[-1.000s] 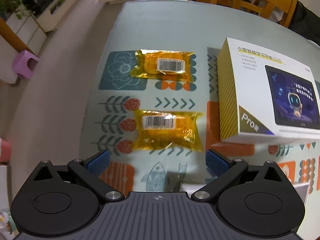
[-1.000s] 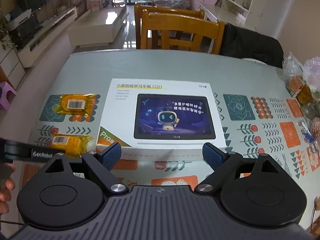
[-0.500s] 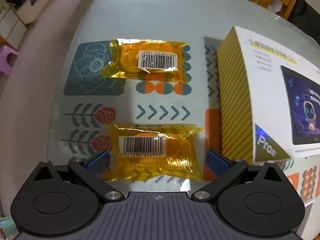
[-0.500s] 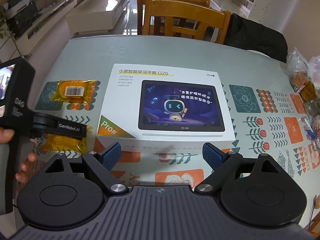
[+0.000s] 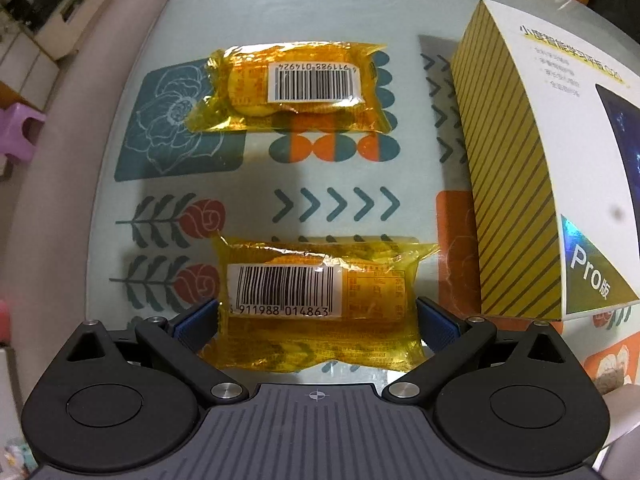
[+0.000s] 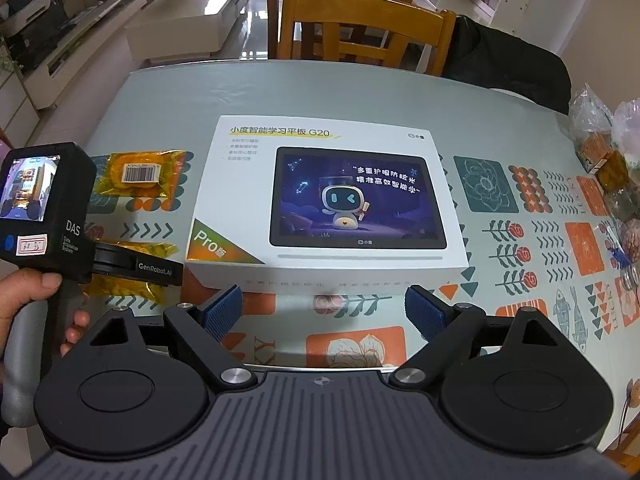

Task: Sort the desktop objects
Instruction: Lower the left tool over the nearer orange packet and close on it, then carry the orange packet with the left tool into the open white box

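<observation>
**Counter stock: two snack packets, one tablet box**

Item 1: your left tool points straight down over the near yellow snack packet. Its jaws are closing, the packet lies between them, and the blue pads sit right at the wrapper's two short ends; firm pressure is not evident. The packet rests flat on the patterned counter, barcode up.

Item 2: the far yellow snack packet, also barcode up, lies apart from the first, on the counter's blue flower print.

Item 3: the white tablet box lies flat just beside both packets, its yellow striped side facing them.

Item 4: your right tool hovers in front of the box, jaws wide apart, nothing between them. Your left hand grips the other tool's handle.

Item 5: bagged goods at the counter's right edge; a wooden chair behind.
</observation>
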The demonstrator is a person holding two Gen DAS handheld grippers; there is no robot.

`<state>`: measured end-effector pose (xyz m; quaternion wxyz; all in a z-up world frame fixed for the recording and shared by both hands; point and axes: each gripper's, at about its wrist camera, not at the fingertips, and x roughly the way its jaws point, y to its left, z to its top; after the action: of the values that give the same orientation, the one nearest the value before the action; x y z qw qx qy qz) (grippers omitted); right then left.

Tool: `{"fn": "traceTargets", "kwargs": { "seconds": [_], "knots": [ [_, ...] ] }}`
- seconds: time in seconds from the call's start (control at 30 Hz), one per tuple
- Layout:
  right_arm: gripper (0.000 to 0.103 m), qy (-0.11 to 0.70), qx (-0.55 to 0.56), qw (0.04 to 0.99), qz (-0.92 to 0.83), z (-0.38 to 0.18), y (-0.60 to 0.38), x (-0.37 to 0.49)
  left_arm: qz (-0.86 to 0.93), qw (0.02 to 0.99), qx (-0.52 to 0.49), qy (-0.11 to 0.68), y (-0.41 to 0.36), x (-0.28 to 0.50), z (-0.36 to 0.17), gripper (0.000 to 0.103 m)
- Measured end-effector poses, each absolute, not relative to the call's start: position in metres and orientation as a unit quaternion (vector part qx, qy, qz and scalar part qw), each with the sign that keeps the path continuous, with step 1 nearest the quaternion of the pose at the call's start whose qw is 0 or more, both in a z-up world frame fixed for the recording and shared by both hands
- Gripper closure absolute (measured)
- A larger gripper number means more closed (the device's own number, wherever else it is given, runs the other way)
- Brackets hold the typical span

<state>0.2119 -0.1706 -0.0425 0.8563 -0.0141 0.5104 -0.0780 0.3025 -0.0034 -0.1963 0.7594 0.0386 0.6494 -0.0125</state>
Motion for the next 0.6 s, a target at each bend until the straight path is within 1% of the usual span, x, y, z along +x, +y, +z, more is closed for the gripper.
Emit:
{"fn": "traceTargets", "kwargs": {
  "seconds": [0.03, 0.13, 0.2, 0.27, 0.43, 0.6],
  "knots": [
    [0.0, 0.51, -0.014, 0.856, -0.078, -0.042, -0.171, 0.211, -0.01, 0.76, 0.031, 0.649, -0.001, 0.302, -0.195, 0.009],
    [0.0, 0.51, -0.012, 0.857, -0.077, -0.042, -0.17, 0.209, -0.007, 0.763, 0.031, 0.646, 0.0, 0.3, -0.191, 0.017],
    [0.0, 0.509, -0.011, 0.857, -0.077, -0.041, -0.171, 0.207, -0.009, 0.768, 0.038, 0.639, 0.0, 0.297, -0.186, 0.026],
    [0.0, 0.507, -0.01, 0.859, -0.078, -0.04, -0.171, 0.206, -0.007, 0.771, 0.042, 0.635, -0.002, 0.295, -0.182, 0.03],
    [0.0, 0.5, -0.007, 0.863, -0.078, -0.036, -0.172, 0.2, -0.003, 0.772, 0.03, 0.634, 0.001, 0.284, -0.167, 0.031],
    [0.0, 0.49, -0.002, 0.868, -0.075, -0.03, -0.175, 0.192, 0.001, 0.788, 0.035, 0.615, 0.003, 0.269, -0.142, 0.032]
  ]
}}
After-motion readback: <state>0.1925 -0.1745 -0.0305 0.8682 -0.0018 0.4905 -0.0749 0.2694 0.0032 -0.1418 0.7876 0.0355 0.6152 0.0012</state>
